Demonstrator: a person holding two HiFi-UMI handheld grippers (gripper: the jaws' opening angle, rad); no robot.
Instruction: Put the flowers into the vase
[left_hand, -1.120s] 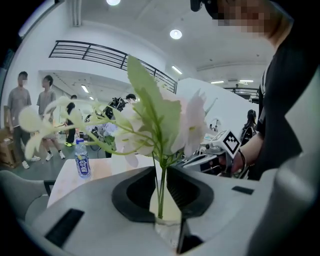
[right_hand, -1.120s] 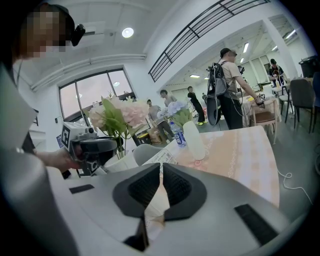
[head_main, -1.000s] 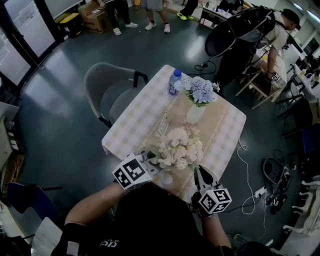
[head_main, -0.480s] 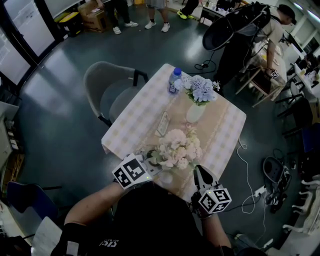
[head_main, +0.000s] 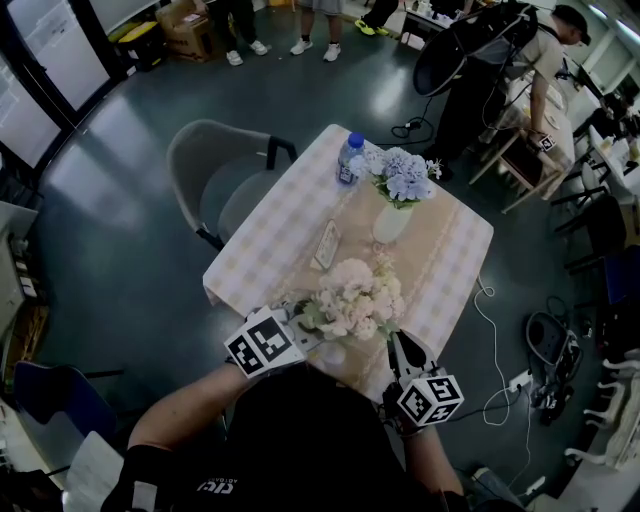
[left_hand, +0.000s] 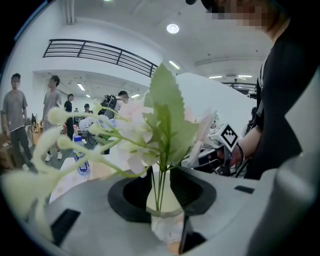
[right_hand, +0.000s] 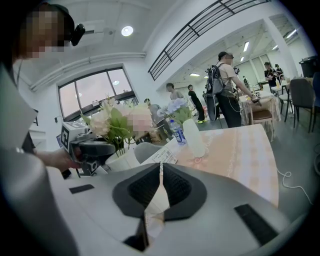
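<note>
The pale pink and cream flowers (head_main: 355, 297) stand in the near vase (left_hand: 162, 204), which sits at the edge of the counter (head_main: 265, 235) closest to the person. Their green stems (left_hand: 158, 192) run down into its mouth.

The left gripper (left_hand: 160, 175) reaches in at the neck of the near vase from its left. Its jaws are opening, and the stems and the top of the vase stand in the gap between them. The pads press on neither.

The right gripper (right_hand: 161, 172) hangs just to the right of the near vase, its jaws all but together with nothing between them.

Beyond the near vase a second white vase (head_main: 390, 226) holds blue flowers (head_main: 404, 178). A water bottle (head_main: 348, 160) stands farther off, beyond and to the left. A card (head_main: 326, 246) lies flat between the near vase and the bottle. A grey chair (head_main: 215, 180) stands well to the left of the near vase, off the counter.
</note>
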